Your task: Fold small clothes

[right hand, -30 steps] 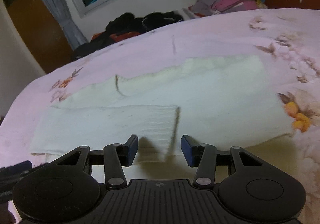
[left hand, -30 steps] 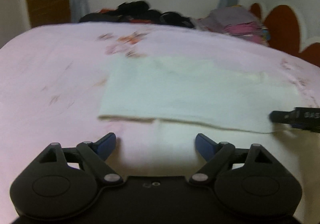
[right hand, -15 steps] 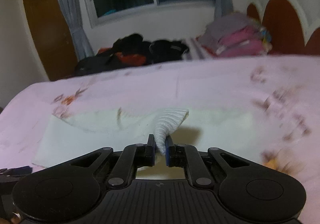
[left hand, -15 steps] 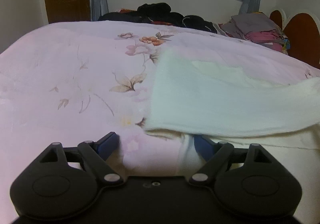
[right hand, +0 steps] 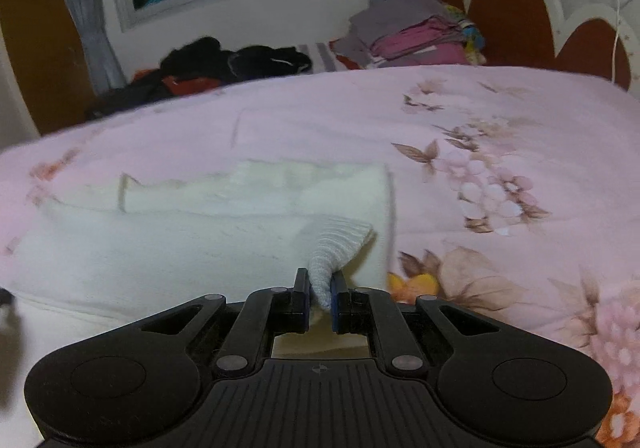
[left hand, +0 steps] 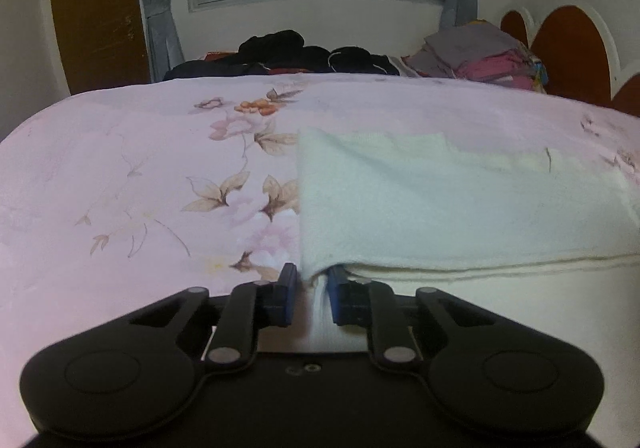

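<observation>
A cream knitted garment [left hand: 440, 200] lies folded on the pink floral bed sheet [left hand: 120, 168]. In the left wrist view its near left corner runs down between the blue pads. My left gripper [left hand: 312, 300] is closing its jaws on that corner, and the cloth fills the narrow gap. In the right wrist view the same garment [right hand: 180, 248] spreads to the left. Its ribbed edge [right hand: 336, 244] rises in a twisted cone into my right gripper [right hand: 320, 300], which is shut on it.
At the far side of the bed lie a heap of dark clothes [left hand: 288, 52] and a stack of folded grey and pink clothes [left hand: 480, 52]. A brown scalloped headboard [right hand: 512, 16] stands on the right. A window and a brown door are behind.
My left gripper's wide jaws have come together around the garment's left corner. My right gripper closed on the ribbed edge, lifted it, and carried it over the garment.
</observation>
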